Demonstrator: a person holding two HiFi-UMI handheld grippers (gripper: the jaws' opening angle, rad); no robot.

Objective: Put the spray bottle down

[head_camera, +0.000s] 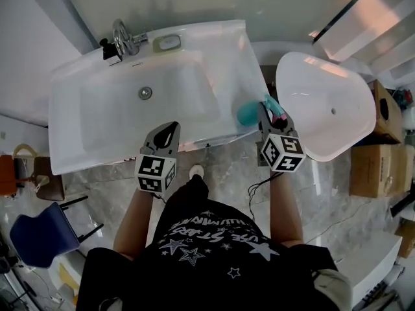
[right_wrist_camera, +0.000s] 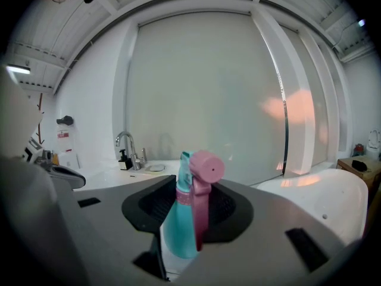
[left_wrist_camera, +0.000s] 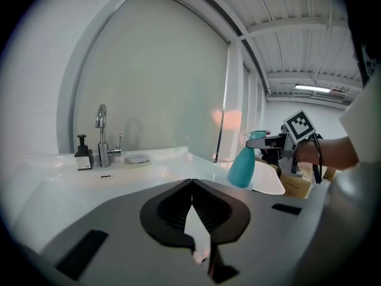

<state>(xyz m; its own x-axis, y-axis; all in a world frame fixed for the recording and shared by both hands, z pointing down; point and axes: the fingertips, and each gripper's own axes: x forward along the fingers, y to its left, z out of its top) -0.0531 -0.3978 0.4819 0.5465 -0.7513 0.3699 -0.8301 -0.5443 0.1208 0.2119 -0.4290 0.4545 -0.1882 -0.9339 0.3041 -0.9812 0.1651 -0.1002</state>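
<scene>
The spray bottle (head_camera: 248, 113) has a teal body and a pink spray head. It stands upright between the jaws of my right gripper (head_camera: 264, 112), which is shut on its neck. In the right gripper view the spray bottle (right_wrist_camera: 184, 219) fills the space between the jaws. In the head view it is over the right front corner of the white sink (head_camera: 214, 37). In the left gripper view the bottle (left_wrist_camera: 242, 165) shows beside the sink's right rim; whether it touches I cannot tell. My left gripper (head_camera: 170, 131) is at the sink's front edge, its jaws together and holding nothing.
At the back of the sink are a chrome faucet (head_camera: 122, 41), a black soap dispenser (head_camera: 107, 49) and a soap dish (head_camera: 168, 42). A white tub (head_camera: 324, 109) stands right of the sink. Cardboard boxes (head_camera: 373, 167) are further right. A blue chair (head_camera: 39, 235) is at lower left.
</scene>
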